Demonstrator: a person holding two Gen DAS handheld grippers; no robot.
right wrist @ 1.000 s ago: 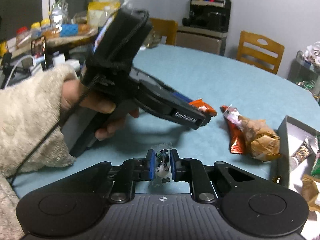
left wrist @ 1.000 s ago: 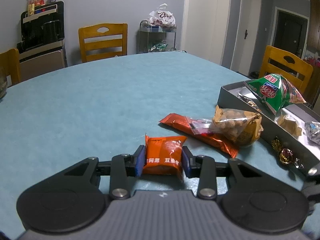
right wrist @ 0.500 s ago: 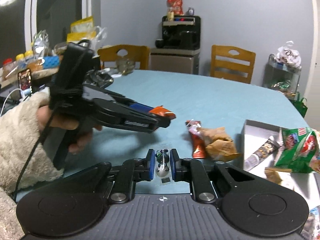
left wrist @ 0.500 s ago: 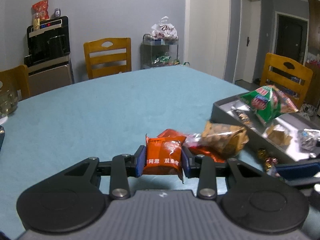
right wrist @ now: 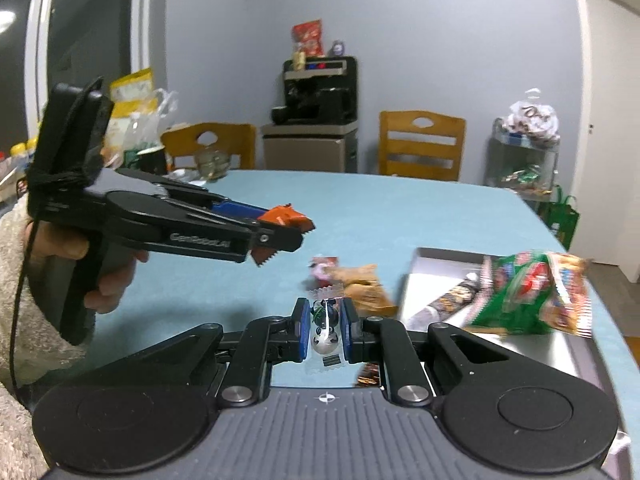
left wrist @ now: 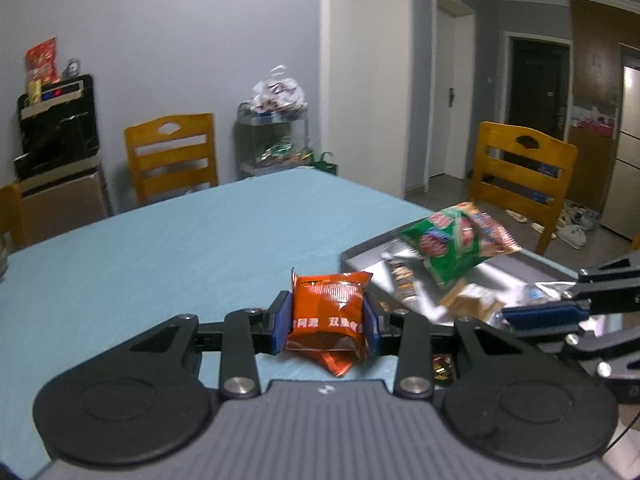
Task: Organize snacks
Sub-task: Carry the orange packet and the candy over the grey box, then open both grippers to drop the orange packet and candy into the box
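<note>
My left gripper [left wrist: 326,322] is shut on an orange snack packet [left wrist: 328,316] and holds it above the blue table, near the grey tray [left wrist: 360,252]. It also shows in the right wrist view [right wrist: 276,236] with the orange packet [right wrist: 286,216]. My right gripper [right wrist: 325,330] is shut on a small clear-wrapped candy [right wrist: 326,328]; it also shows at the right of the left wrist view [left wrist: 560,312]. The tray [right wrist: 432,256] holds a green snack bag [right wrist: 528,292] and a dark bar [right wrist: 452,300].
A tan snack bag [right wrist: 360,284] on a red packet lies on the blue table [right wrist: 360,208] left of the tray. Small wrapped candies [left wrist: 440,364] lie by the tray. Wooden chairs [left wrist: 172,152] stand around the table. A shelf with snacks [left wrist: 276,136] stands by the wall.
Both grippers have risen and moved toward the tray, each still holding its snack. The left gripper now sits closer to the tray's near edge.
</note>
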